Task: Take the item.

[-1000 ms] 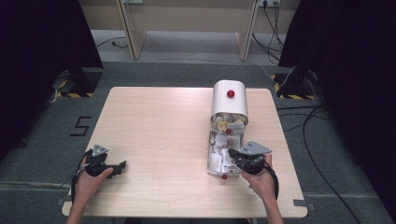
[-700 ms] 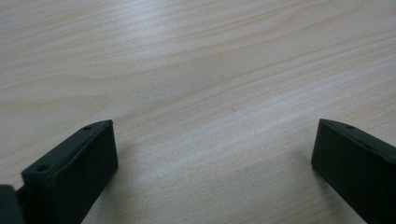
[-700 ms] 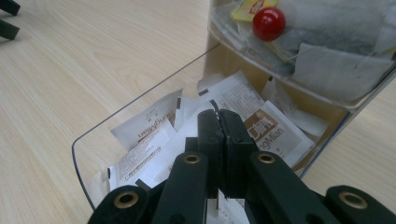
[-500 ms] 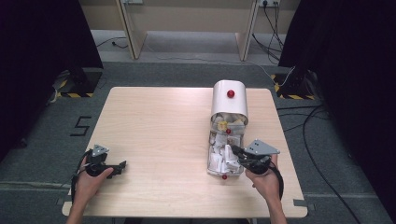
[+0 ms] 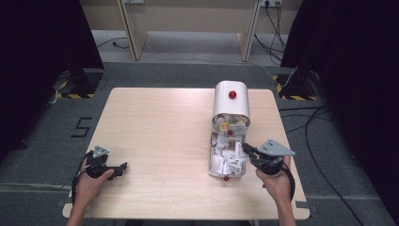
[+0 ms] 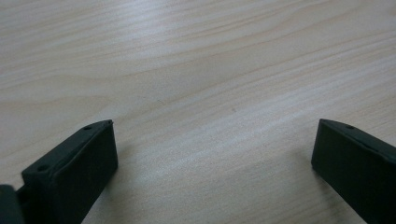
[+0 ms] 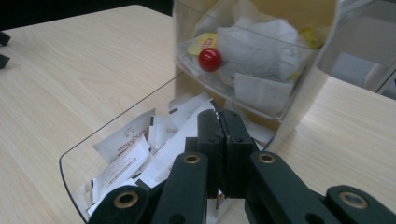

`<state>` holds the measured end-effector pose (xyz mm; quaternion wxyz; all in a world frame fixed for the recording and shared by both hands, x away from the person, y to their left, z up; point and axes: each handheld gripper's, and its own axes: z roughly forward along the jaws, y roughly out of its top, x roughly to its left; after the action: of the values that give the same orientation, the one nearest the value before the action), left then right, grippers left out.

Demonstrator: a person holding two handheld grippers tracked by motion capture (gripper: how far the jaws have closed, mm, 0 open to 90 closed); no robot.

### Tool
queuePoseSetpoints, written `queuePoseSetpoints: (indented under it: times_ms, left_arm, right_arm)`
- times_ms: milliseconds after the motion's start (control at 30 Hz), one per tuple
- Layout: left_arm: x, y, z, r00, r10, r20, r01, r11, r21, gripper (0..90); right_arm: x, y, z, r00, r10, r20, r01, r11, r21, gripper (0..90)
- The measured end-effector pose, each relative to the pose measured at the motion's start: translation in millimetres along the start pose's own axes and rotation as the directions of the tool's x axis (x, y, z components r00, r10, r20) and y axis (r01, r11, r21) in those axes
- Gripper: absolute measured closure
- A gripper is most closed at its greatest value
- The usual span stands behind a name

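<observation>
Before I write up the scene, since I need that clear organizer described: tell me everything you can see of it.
The clear organizer is a see-through plastic set of drawers under a white rounded cover, with red ball knobs. It stands on the wooden table, toward its right side. The bottom drawer is pulled out toward the person and holds loose white paper sachets; the drawer above holds tea bags and a yellow packet. The right gripper, jaws shut, pokes in over the open drawer's sachets; I cannot tell whether it pinches one.

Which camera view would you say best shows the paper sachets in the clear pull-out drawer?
The right gripper view: the sachets lie close up, print visible, just beyond the shut right gripper. The high view shows them small and white in the drawer. The left gripper view faces bare table.
</observation>
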<state>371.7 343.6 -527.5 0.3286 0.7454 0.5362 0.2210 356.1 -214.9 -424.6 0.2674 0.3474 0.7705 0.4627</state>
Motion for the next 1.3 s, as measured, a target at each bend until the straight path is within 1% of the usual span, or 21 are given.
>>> queuePoseSetpoints:
  times_ms: [267,433,1300]
  left_arm:
    - [0.0,0.0,0.0,1.0000,0.000,0.000,0.000,1.0000,0.000,0.0]
    - [0.0,0.0,0.0,1.0000,0.000,0.000,0.000,1.0000,0.000,0.0]
    - [0.0,0.0,0.0,1.0000,0.000,0.000,0.000,1.0000,0.000,0.0]
  right_arm:
    - [-12.4,-1.7,-12.6,0.9990,0.019,0.039,-0.019,1.000,-0.017,88.5]
    - [-19.9,-4.9,-17.4,0.9976,0.036,0.059,-0.035,0.999,-0.021,88.5]
    - [-34.1,-11.9,-25.1,0.9927,0.065,0.101,-0.063,0.998,-0.023,88.4]
